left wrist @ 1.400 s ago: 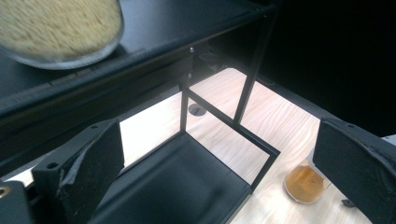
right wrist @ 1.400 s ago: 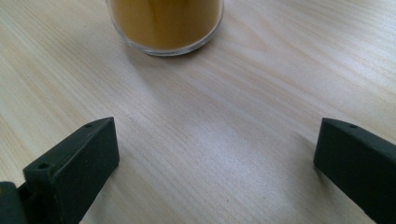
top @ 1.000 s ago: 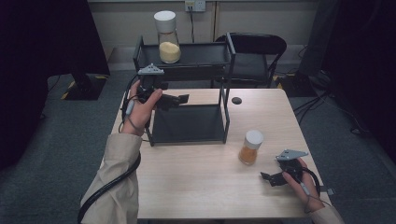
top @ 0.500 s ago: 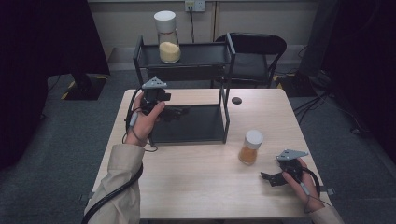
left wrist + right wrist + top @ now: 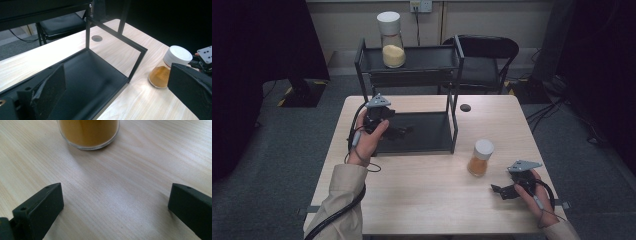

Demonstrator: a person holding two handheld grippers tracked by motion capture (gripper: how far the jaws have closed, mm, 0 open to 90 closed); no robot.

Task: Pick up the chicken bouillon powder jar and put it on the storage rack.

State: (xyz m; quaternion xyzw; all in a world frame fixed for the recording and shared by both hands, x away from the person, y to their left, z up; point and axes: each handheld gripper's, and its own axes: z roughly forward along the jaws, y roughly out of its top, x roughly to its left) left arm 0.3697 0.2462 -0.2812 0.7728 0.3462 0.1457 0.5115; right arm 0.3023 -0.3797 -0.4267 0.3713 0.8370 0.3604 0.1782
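Note:
A short jar of orange powder with a white lid (image 5: pixel 481 157) (image 5: pixel 172 65) (image 5: pixel 88 132) stands on the wooden table (image 5: pixel 432 200), right of the black two-level rack (image 5: pixel 412 131). A taller jar of pale powder with a white cap (image 5: pixel 392 40) stands on the rack's top shelf. My left gripper (image 5: pixel 404 132) (image 5: pixel 120 97) is open over the rack's bottom shelf, nothing between its jaws. My right gripper (image 5: pixel 498 191) (image 5: pixel 115 210) is open low over the table, just right of and nearer than the orange jar, jaws pointing toward it with a gap between.
A small dark disc (image 5: pixel 465 107) (image 5: pixel 96 38) lies on the table behind the rack's right post. A black chair (image 5: pixel 484 57) stands beyond the table's far edge. Cables trail from both grippers.
My left gripper has come nearer and lower, from beside the rack's upper left to over the bottom shelf. The right gripper and both jars have stayed put.

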